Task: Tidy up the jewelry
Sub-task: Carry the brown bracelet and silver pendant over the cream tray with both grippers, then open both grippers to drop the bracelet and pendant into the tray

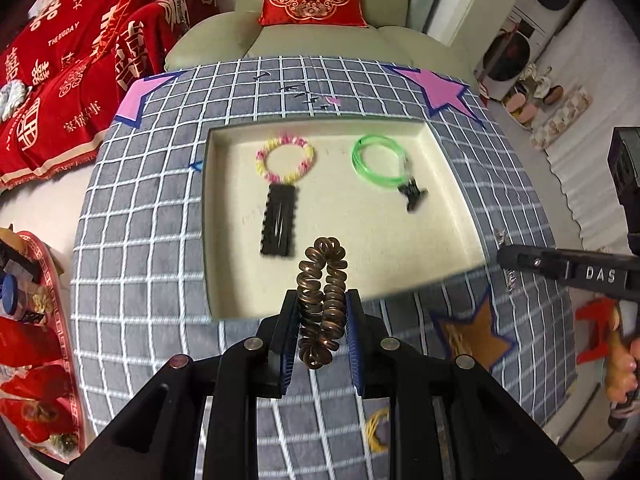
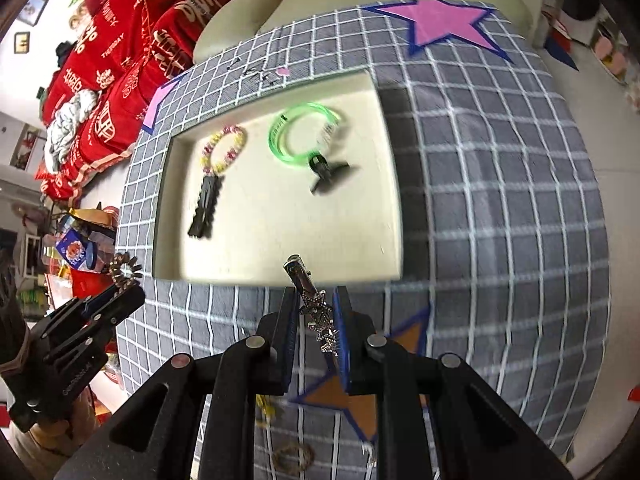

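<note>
Two grippers, both loaded. Left gripper point(image 1: 323, 312) clamps a brown spiral coil hair tie point(image 1: 322, 300) at lower centre; its bottom loops hang between the fingers. Right gripper point(image 2: 316, 316) pinches a silver star-studded metal clip point(image 2: 316, 312), its lower end hidden by a finger. Cream tray point(image 1: 456, 216) at frame centre holds a motion-blurred black claw clip point(image 1: 412, 194). At the bottom edge, a yellow band point(image 1: 378, 428) is partly covered.

One cream rectangular tray point(image 1: 224, 216), one pink-and-yellow beaded bracelet point(image 1: 285, 160), one green translucent plastic bangle set point(image 1: 376, 158), perhaps two loops, one black serrated hair clip point(image 1: 279, 224), one small black claw clip point(image 1: 412, 194), one brown spiral hair tie point(image 1: 322, 300), one silver star-studded hair clip point(image 2: 316, 308)
</note>
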`<state>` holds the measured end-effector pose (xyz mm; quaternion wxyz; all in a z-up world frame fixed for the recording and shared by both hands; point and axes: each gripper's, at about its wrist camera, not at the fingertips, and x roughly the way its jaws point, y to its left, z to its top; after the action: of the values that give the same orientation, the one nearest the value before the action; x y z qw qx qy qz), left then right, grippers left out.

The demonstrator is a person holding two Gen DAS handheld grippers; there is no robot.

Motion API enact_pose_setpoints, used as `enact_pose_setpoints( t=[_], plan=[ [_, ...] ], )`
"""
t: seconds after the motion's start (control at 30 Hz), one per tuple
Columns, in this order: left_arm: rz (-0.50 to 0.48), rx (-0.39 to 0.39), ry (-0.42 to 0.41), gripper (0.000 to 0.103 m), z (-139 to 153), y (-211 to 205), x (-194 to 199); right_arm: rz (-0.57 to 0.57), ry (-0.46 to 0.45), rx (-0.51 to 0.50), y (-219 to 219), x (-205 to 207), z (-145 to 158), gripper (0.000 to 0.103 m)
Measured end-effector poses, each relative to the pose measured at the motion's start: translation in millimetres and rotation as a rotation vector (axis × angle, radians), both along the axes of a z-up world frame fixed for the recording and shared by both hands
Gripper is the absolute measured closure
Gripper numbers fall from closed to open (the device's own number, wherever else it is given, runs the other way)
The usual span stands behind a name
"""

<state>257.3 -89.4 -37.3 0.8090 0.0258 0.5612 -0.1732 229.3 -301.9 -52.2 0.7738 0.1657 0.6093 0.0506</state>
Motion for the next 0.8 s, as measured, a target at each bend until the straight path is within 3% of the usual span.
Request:
enact_pose_setpoints(
  t=[0.3,0.57,0.8],
  plan=[
    [0.028,0.022,0.059,0.072,-31.8,-29.3,52.9,0.036,0.063,0.025,11.3,47.5,-34.1,0.084],
    [-0.005,0.095,0.085,0.072,-64.1,-55.6,80.7,0.028,0.134,0.003,6.6,71.3,-70.7,0.084],
    [-0.010,0.137,0.087,0.072,-82.1,-66.4,95.4,0.008,0.144,-0.008,-2.0,84.8,-82.3,0.084]
  ],
)
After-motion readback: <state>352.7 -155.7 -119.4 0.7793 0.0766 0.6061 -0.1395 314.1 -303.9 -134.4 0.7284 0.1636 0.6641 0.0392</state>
